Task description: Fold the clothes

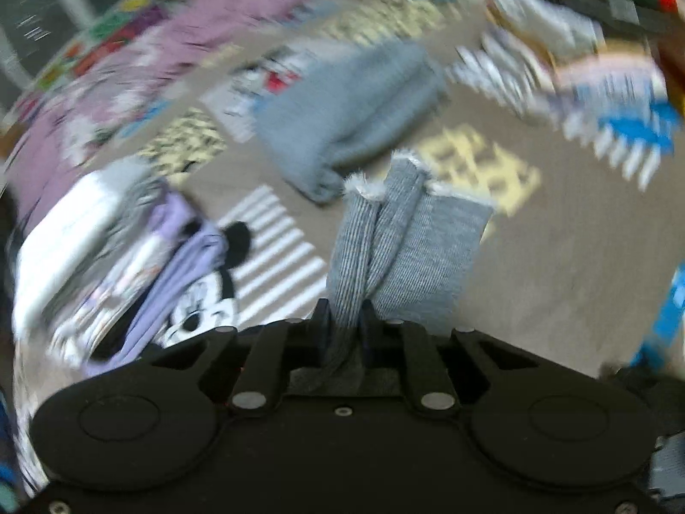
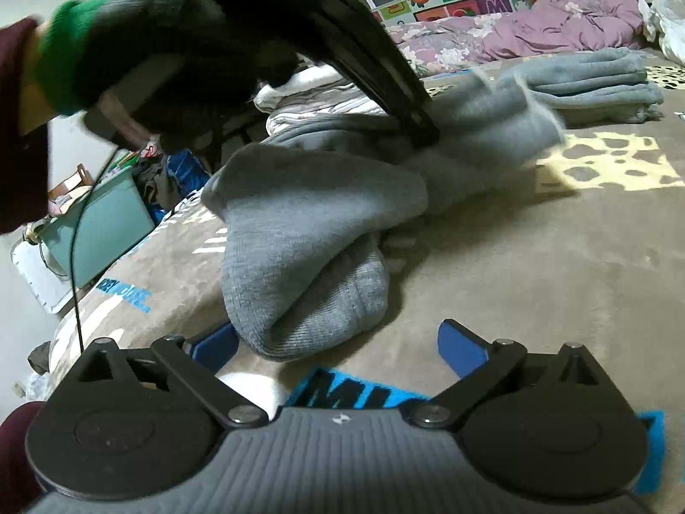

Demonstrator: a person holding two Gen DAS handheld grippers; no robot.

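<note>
Left gripper (image 1: 344, 317) clamped on the ribbed cuff of a grey garment (image 1: 385, 240); cloth bunched tight between the jaws, the cuff end with a pale fuzzy edge standing out ahead of them; left wrist view heavily blurred. Right gripper (image 2: 338, 342) wide apart, blue pads (image 2: 464, 349) showing, nothing between them — it hangs just above the bed cover (image 2: 556, 265), near the garment's nearer rounded fold. From the right wrist view the grey garment lies crumpled across the tan bed cover, one end drawn up under the black left gripper, which is carried by a hand in a green-cuffed glove (image 2: 77, 55). Behind: folded blue-grey towel (image 2: 599, 81); purple quilt (image 2: 535, 30) against a letter-patterned mat; folded pile at left — a cartoon mouse print (image 1: 201, 304) beside it; teal box (image 2: 107, 222) off the bed's edge.
</note>
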